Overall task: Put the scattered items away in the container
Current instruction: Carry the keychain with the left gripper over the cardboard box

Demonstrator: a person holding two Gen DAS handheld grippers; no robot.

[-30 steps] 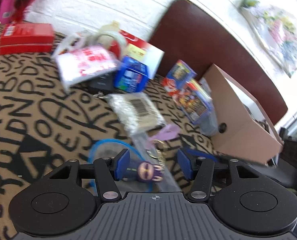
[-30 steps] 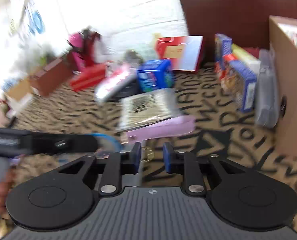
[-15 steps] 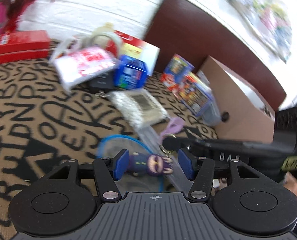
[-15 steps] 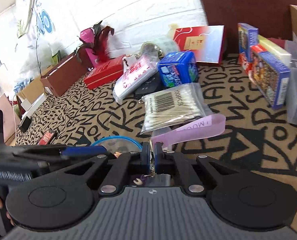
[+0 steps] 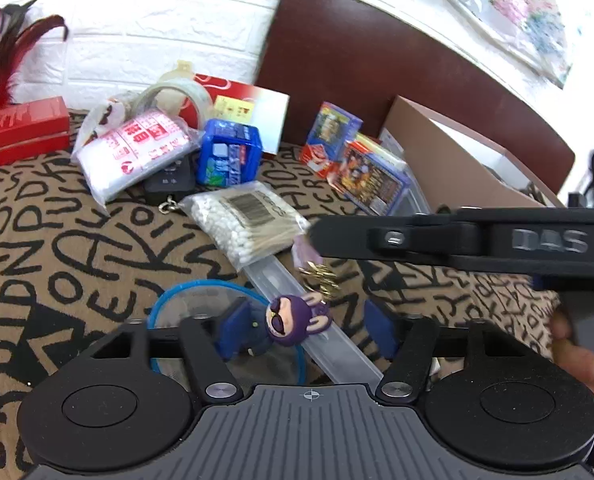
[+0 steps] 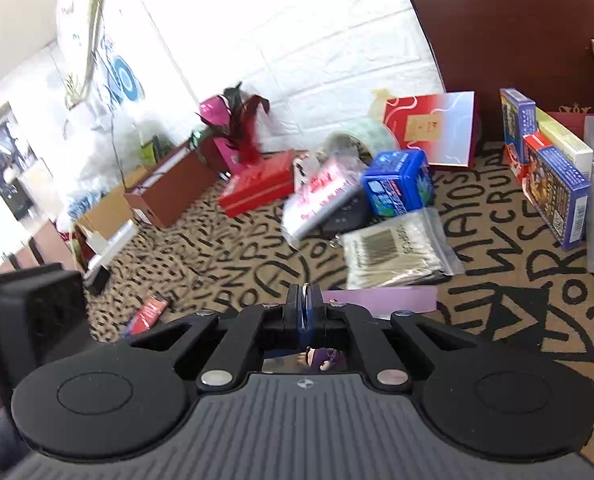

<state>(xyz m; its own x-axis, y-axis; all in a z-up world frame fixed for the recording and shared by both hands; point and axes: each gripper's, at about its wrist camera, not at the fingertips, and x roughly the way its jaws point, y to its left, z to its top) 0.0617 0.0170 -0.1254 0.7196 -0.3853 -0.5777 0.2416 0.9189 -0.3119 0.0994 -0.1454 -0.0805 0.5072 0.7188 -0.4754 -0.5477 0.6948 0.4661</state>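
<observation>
A purple figure keychain with a gold chain and a lilac strap hangs just above the patterned cloth. My right gripper is shut on its key ring; in the left wrist view this right gripper reaches in from the right. My left gripper has the figure between its blue pads. Its jaws are closing, and the right pad still stands apart from the figure. The cardboard box stands at the right, by the dark chair back.
A cotton swab bag, a blue box, a red-printed plastic bag, a tape roll and card packs lie ahead. A blue-rimmed round lens and a clear case lie under the left gripper.
My right gripper has shut on the key ring and risen, lifting the purple figure off the cloth. The left gripper has shifted slightly and its pads have come a little closer together.
</observation>
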